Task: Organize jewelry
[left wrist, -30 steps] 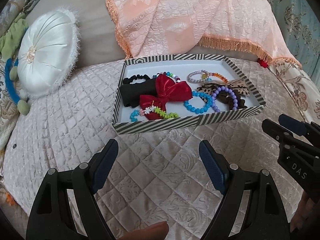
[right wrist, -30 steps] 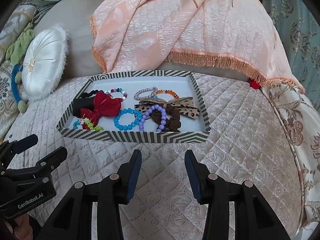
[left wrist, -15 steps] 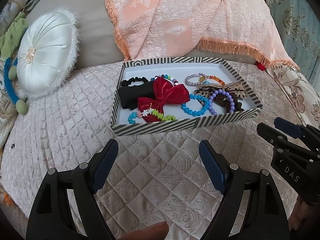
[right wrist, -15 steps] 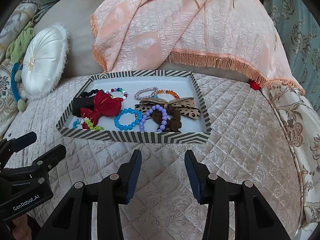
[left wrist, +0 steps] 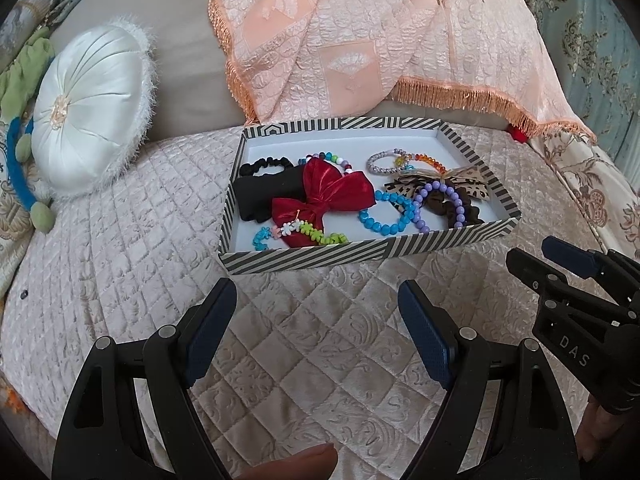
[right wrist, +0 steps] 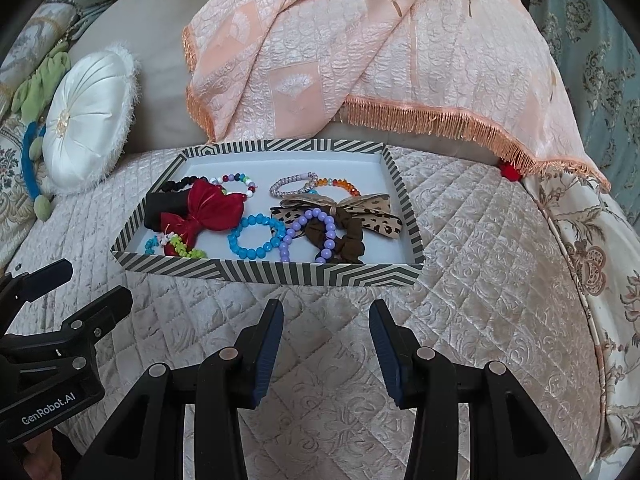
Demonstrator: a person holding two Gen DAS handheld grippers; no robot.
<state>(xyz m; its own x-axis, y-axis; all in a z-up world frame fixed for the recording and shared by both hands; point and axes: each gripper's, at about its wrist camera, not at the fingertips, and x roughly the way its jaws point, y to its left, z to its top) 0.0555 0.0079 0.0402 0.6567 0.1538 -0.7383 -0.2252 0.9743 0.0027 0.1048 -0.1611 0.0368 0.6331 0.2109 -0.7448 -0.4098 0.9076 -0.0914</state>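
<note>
A striped black-and-white tray [left wrist: 304, 258] [right wrist: 272, 272] sits on the quilted bed. Inside lie a red bow [left wrist: 332, 196] [right wrist: 208, 210], a black scrunchie [left wrist: 262, 194], a blue bead bracelet [left wrist: 386, 216] [right wrist: 256, 238], a purple bead bracelet [left wrist: 440, 208] [right wrist: 316, 236], a leopard bow [left wrist: 452, 182] [right wrist: 360, 216], a brown scrunchie [right wrist: 350, 244] and other bead bracelets. My left gripper [left wrist: 316, 304] is open, hovering over the quilt just in front of the tray, nothing between its fingers. My right gripper [right wrist: 326, 320] is open more narrowly, also in front of the tray and empty.
A round white satin cushion [left wrist: 88, 108] [right wrist: 86, 120] leans at the back left. A peach fringed cloth [left wrist: 380, 40] [right wrist: 360, 52] drapes behind the tray. A green and blue soft toy [left wrist: 24, 88] lies at the far left. The bed's edge curves down at right [right wrist: 580, 280].
The view has shifted slightly, so the tray sits a little lower and further left in the left wrist view. Both grippers keep the same opening and nothing in the tray moved.
</note>
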